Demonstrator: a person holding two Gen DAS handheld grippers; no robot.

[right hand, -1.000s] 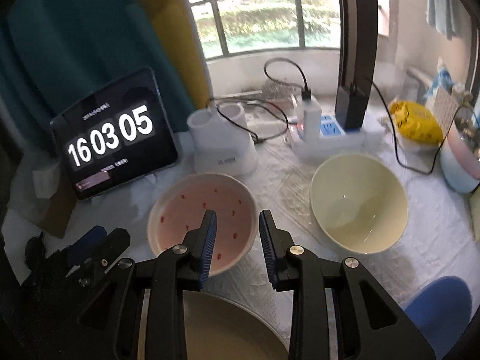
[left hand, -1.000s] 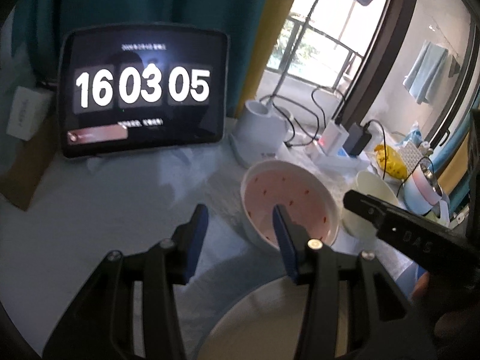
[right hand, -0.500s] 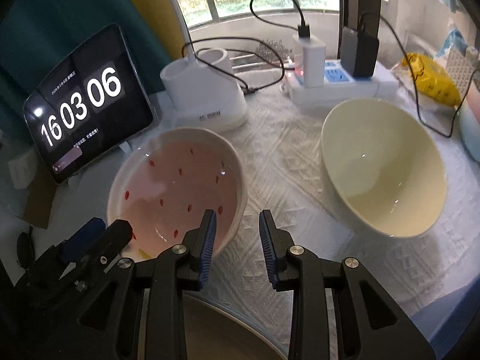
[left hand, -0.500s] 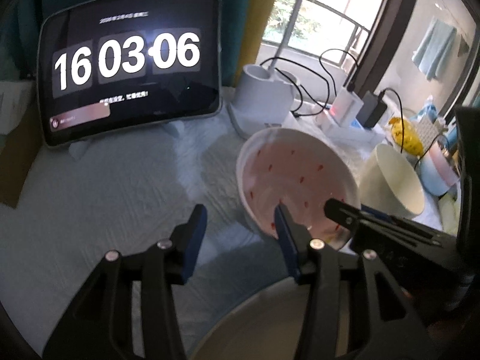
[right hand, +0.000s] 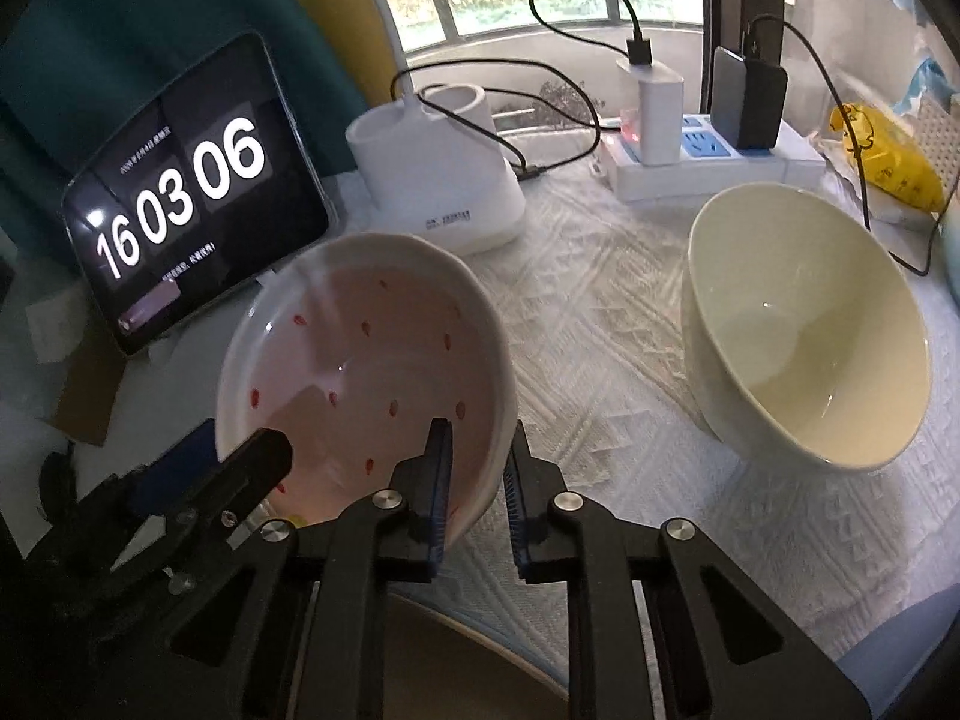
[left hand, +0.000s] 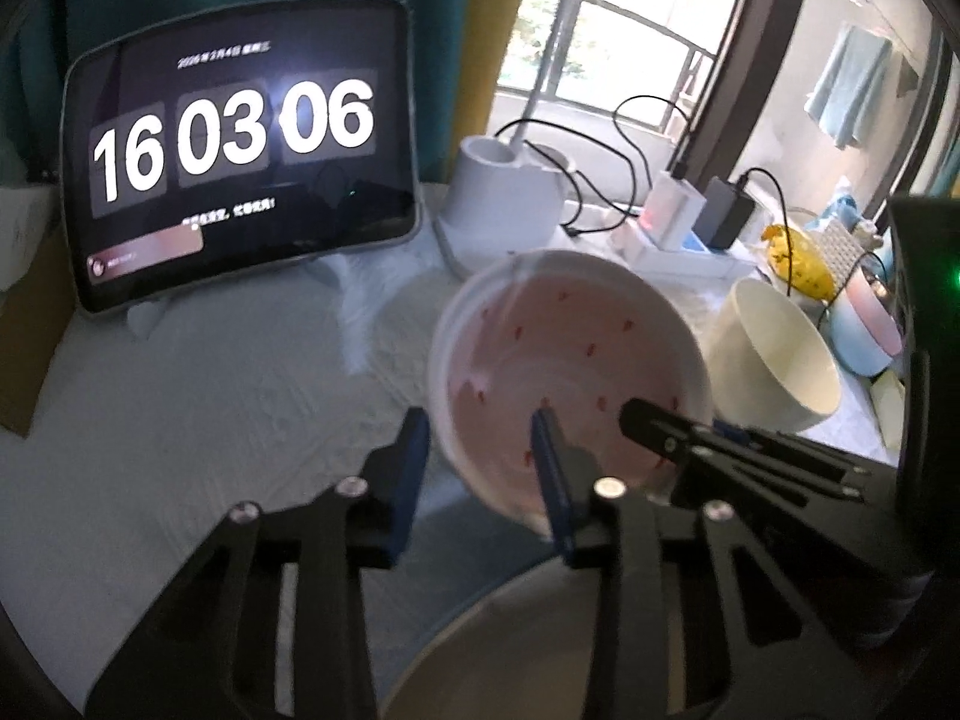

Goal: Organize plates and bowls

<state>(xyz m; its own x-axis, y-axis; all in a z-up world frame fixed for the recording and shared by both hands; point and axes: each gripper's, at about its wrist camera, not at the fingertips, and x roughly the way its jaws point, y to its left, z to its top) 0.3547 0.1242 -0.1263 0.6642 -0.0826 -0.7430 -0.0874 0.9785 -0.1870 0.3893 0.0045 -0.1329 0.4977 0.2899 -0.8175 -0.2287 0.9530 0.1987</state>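
Note:
A white bowl with a pink, red-speckled inside point(right hand: 366, 372) point(left hand: 564, 372) stands on the white cloth. My right gripper point(right hand: 477, 468) is pinching its right rim, one blue pad inside and one outside, the jaws still closing. My left gripper point(left hand: 480, 468) straddles the opposite rim, its jaws closing with a gap still showing at the wall. In the right wrist view the left gripper point(right hand: 222, 456) shows at the bowl's left edge. A cream bowl point(right hand: 804, 348) point(left hand: 774, 360) stands apart to the right. A pale plate point(left hand: 510, 630) point(right hand: 456, 648) lies under both grippers.
A tablet showing a clock point(right hand: 192, 192) leans at the back left. Behind the bowls are a white lamp base point(right hand: 438, 180), a power strip with chargers and cables point(right hand: 708, 156) and a yellow bag point(right hand: 888, 162). A pink and blue container point(left hand: 864, 324) stands far right.
Both grippers came down and closer to the pink bowl, and their jaws narrowed around its opposite rims. The clock ticked from 05 to 06.

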